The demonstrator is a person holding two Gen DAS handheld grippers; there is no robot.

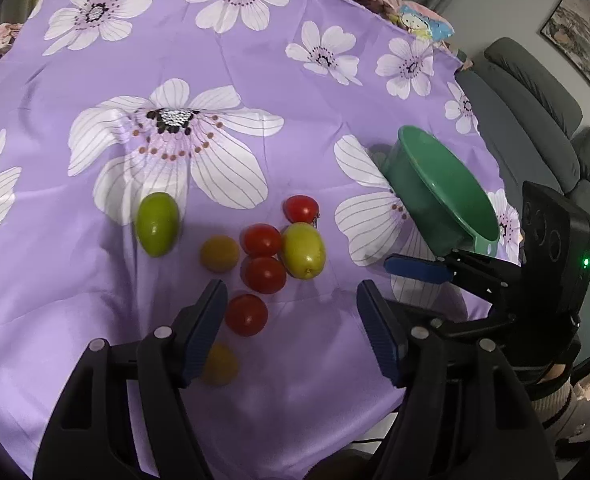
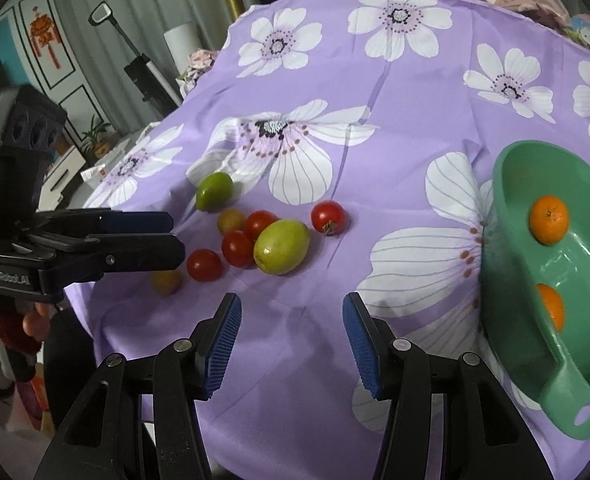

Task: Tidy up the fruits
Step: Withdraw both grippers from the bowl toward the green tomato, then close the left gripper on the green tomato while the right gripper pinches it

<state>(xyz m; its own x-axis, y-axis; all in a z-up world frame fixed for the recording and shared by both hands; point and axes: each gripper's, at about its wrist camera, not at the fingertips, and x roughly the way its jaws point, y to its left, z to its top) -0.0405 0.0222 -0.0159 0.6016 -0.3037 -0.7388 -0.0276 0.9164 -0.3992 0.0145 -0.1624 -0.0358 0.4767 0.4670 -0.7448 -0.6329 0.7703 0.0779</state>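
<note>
Several red tomatoes (image 1: 263,274) (image 2: 237,248), two green fruits (image 1: 157,224) (image 1: 303,251) (image 2: 281,246) and two small yellow fruits (image 1: 219,254) (image 1: 219,364) lie on the purple flowered cloth (image 1: 255,60). A green bowl (image 1: 443,196) (image 2: 507,264) at the right holds two oranges (image 2: 549,219). My left gripper (image 1: 291,328) is open, just above the nearest red tomato (image 1: 246,315); it also shows in the right wrist view (image 2: 175,236). My right gripper (image 2: 291,344) is open and empty, near the bowl's handle (image 2: 575,412).
Grey sofa (image 1: 535,92) lies beyond the table's right edge. Crumpled pink cloth and a small cartoon bag (image 1: 423,20) sit at the far edge. Furniture and a white cylinder (image 2: 181,44) stand left of the table.
</note>
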